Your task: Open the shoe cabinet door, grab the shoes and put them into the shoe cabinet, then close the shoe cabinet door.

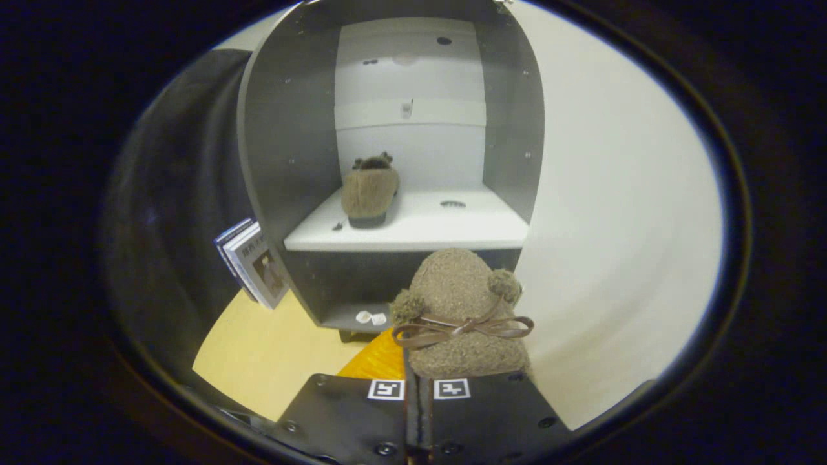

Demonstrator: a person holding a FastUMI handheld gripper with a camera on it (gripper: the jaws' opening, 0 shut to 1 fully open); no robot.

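Right up close, low in the middle of the frame, the hand-held gripper (418, 394) has its two fingers pinched almost together, with just a thin slit left between them, and a fuzzy brown shoe (462, 310) sits right at their tips, toe pointing away toward the cabinet. Looks like it's clamped on the shoe's heel end, though the actual contact is hidden behind the finger plates. That shoe has a thin brown bow (462, 328) across the top and a couple of little pom-poms. Dead ahead, filling the upper middle, the shoe cabinet (284, 161) stands with its inside in plain sight: grey side walls, white back panel. On its white shelf (439, 229), toward the left side, the matching second shoe (368, 190) is parked with its heel facing out. Below the shelf there's a darker lower compartment with two small white bits (371, 317) on its floor. Over at the lower left, some books (255, 261) lean against the cabinet's outer wall, standing on a pale yellow floor (265, 355). Something orange (378, 360) pokes out just left of the held shoe.
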